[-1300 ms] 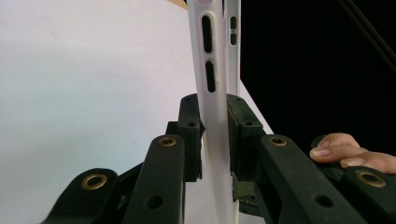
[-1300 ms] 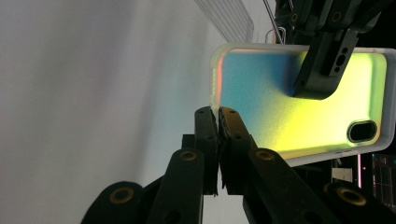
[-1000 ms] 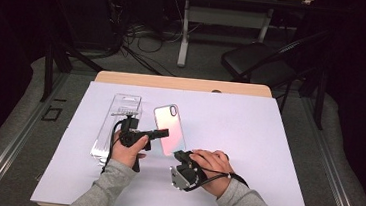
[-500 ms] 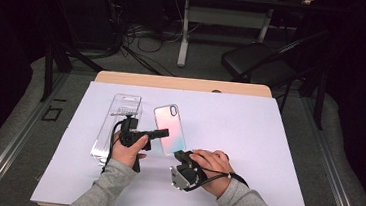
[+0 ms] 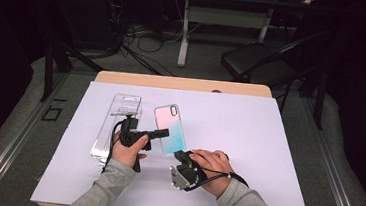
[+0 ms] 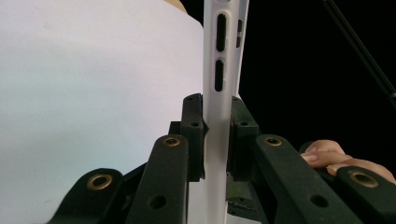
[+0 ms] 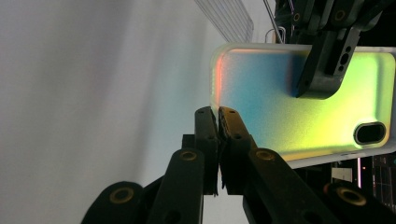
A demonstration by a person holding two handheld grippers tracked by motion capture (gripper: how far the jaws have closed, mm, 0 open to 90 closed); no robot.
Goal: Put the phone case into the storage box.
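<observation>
A phone case (image 5: 170, 124) with a pink-to-teal iridescent back is held just above the white mat. My left gripper (image 5: 164, 133) is shut on its long side edge; in the left gripper view the white rim (image 6: 217, 70) with its button slots runs up between the pads (image 6: 194, 135). My right gripper (image 5: 180, 156) is shut at the case's near bottom corner. In the right gripper view its closed tips (image 7: 218, 113) meet right in front of that corner of the case (image 7: 289, 102), with nothing seen between them. The left gripper's jaw (image 7: 327, 60) crosses the case's top edge.
A clear plastic package (image 5: 119, 122) lies flat on the mat left of the case, partly under my left hand. The white mat (image 5: 258, 139) covers most of the wooden table (image 5: 182, 84). A black chair (image 5: 254, 64) and cables sit beyond the far edge.
</observation>
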